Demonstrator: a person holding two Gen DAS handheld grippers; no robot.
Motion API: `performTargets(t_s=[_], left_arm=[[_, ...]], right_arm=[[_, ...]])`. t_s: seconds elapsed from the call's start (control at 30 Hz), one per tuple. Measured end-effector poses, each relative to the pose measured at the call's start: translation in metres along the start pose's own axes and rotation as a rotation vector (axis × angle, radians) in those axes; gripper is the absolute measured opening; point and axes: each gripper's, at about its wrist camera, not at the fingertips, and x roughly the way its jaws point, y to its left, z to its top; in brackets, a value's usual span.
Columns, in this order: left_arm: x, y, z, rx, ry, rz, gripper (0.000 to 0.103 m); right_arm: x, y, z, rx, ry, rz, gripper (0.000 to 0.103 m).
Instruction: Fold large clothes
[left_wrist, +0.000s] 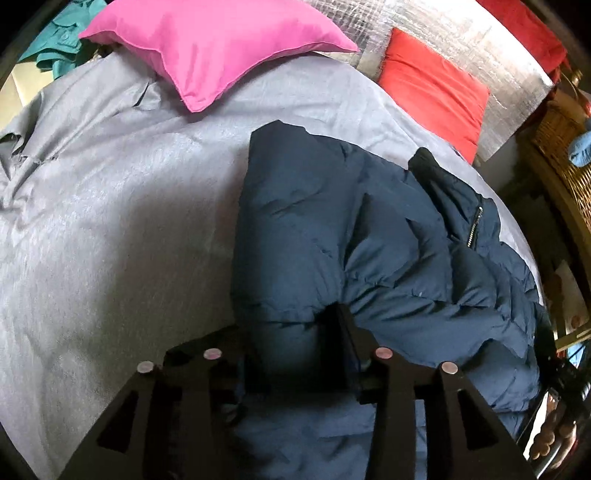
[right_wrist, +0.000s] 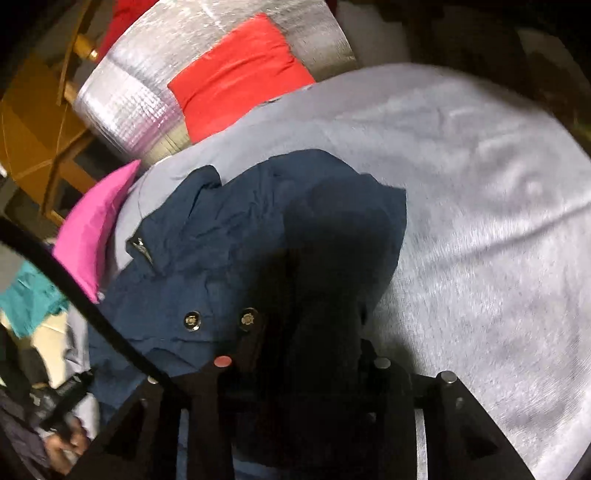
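A navy puffer jacket (left_wrist: 369, 229) lies bunched on the grey bed sheet (left_wrist: 110, 221), its zipper (left_wrist: 474, 225) toward the right. My left gripper (left_wrist: 291, 332) is shut on a thick fold at the jacket's near edge; the padding bulges between the fingers. In the right wrist view the jacket (right_wrist: 229, 236) shows two snap buttons (right_wrist: 192, 318). My right gripper (right_wrist: 310, 325) is shut on a dark bunched part of it, which hides most of both fingers.
A pink pillow (left_wrist: 214, 44) and a red pillow (left_wrist: 432, 88) lie at the head of the bed against a silver quilted panel (left_wrist: 461, 33). A teal cloth (left_wrist: 62, 40) sits at the far left corner. Wicker furniture (left_wrist: 561, 147) stands beside the bed. A hand (left_wrist: 550, 439) shows at bottom right.
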Motion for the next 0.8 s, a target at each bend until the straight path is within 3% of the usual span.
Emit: performTargets(t_s=[0.03, 0.2, 0.3, 0.37, 0.43, 0.5, 0.6, 0.63, 0.73, 0.8], left_arm=[[-0.001, 0.000, 0.000, -0.004, 0.001, 0.002, 0.045], [-0.017, -0.005, -0.001, -0.006, -0.024, 0.073, 0.052], [-0.045, -0.015, -0.005, 0.021, -0.127, 0.152, 0.056], [-0.062, -0.020, -0.007, 0.018, -0.192, 0.158, 0.061], [-0.078, -0.027, -0.012, 0.011, -0.239, 0.105, 0.064], [-0.084, -0.035, -0.019, 0.009, -0.224, 0.013, 0.066], [-0.078, -0.045, -0.033, -0.027, -0.125, -0.133, 0.067], [-0.071, -0.046, -0.039, -0.051, -0.068, -0.179, 0.067], [-0.054, -0.042, -0.050, -0.137, 0.045, -0.270, 0.067], [-0.042, -0.033, -0.053, -0.215, 0.097, -0.292, 0.071]], right_arm=[[-0.001, -0.001, 0.000, 0.010, 0.007, -0.005, 0.051], [-0.013, -0.004, -0.003, -0.009, 0.009, -0.023, 0.054], [-0.038, -0.010, -0.001, 0.003, -0.066, -0.032, 0.054], [-0.056, -0.015, -0.001, 0.031, -0.121, -0.002, 0.054], [-0.071, -0.017, -0.006, 0.069, -0.157, 0.066, 0.055], [-0.080, -0.016, -0.014, 0.096, -0.145, 0.176, 0.055], [-0.075, -0.006, -0.028, 0.142, -0.059, 0.351, 0.056], [-0.070, -0.002, -0.033, 0.151, -0.022, 0.398, 0.062], [-0.052, 0.014, -0.052, 0.172, 0.068, 0.445, 0.067], [-0.033, 0.018, -0.062, 0.213, 0.126, 0.461, 0.068]])
